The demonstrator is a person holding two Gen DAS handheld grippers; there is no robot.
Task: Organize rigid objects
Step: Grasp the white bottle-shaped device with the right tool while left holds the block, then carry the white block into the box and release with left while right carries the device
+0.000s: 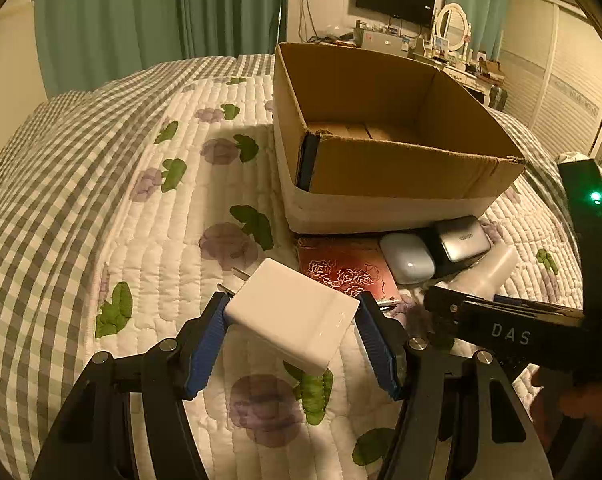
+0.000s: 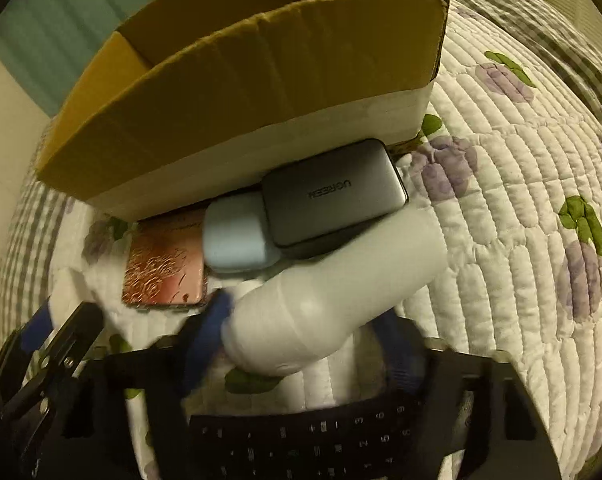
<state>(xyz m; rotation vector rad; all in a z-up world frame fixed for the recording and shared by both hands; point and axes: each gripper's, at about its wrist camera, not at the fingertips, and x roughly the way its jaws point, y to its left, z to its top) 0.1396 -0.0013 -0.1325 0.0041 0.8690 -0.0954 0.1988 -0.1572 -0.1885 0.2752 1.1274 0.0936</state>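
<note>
The left gripper clamps a white square plug charger in front of the open brown cardboard box; the right gripper holds a white plastic bottle beside a grey block reading "UGREEN" lying against the box

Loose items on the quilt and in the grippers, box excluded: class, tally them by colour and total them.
White: 2, charger, bottle
Pale blue: 1, case
Grey: 1, UGREEN charger
Red: 1, rose-patterned case
Total: 5
</note>
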